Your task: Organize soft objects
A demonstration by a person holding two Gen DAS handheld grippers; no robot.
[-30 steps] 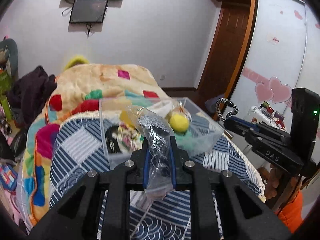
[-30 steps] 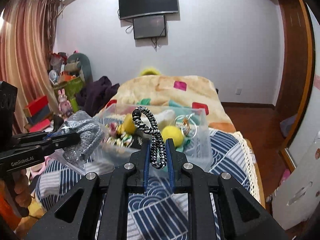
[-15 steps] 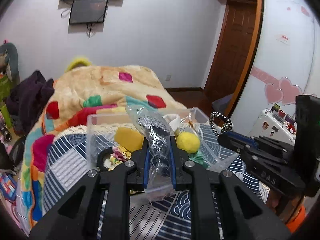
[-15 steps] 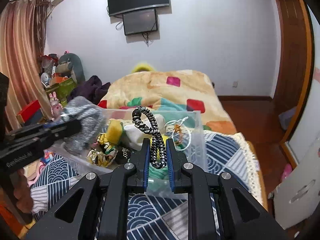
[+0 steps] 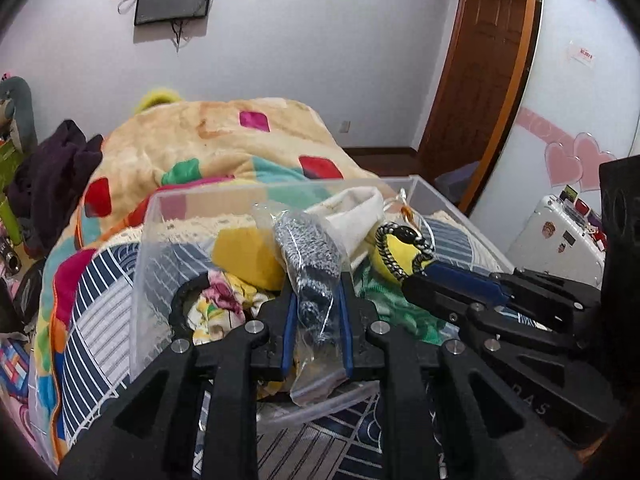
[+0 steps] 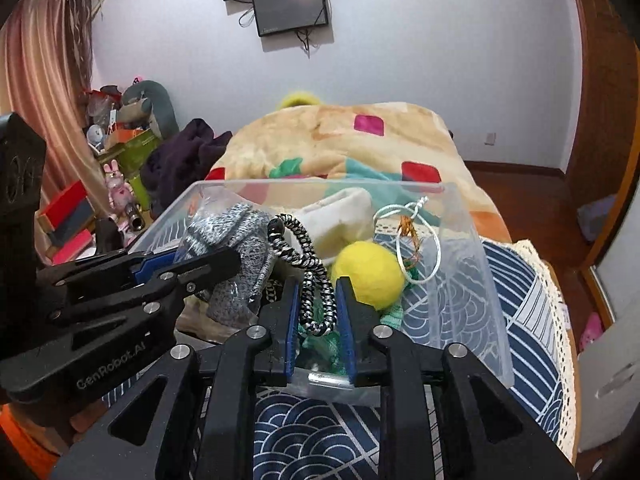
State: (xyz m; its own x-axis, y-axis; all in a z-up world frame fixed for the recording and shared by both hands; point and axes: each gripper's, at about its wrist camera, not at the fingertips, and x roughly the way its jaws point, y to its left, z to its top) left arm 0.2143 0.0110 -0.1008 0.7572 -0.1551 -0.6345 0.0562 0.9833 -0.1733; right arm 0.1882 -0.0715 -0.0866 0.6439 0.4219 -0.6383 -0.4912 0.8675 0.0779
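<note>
Both grippers hang over the clear plastic storage bin (image 6: 472,264) for the drop — the left gripper (image 5: 316,300) clamped on a bagged grey knit sock (image 5: 308,256), the right gripper (image 6: 318,304) pinching a black-and-white braided hair tie (image 6: 308,268).

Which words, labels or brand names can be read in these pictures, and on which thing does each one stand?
"GenRobot.AI": on the body of the left gripper, seen from the right wrist.
"AS", the end of a longer word cut off by the edge: on the body of the right gripper, seen from the left wrist.
Red print on the white label on the wardrobe door: too small to read.
Stickers on the white suitcase: too blurred to read.
</note>
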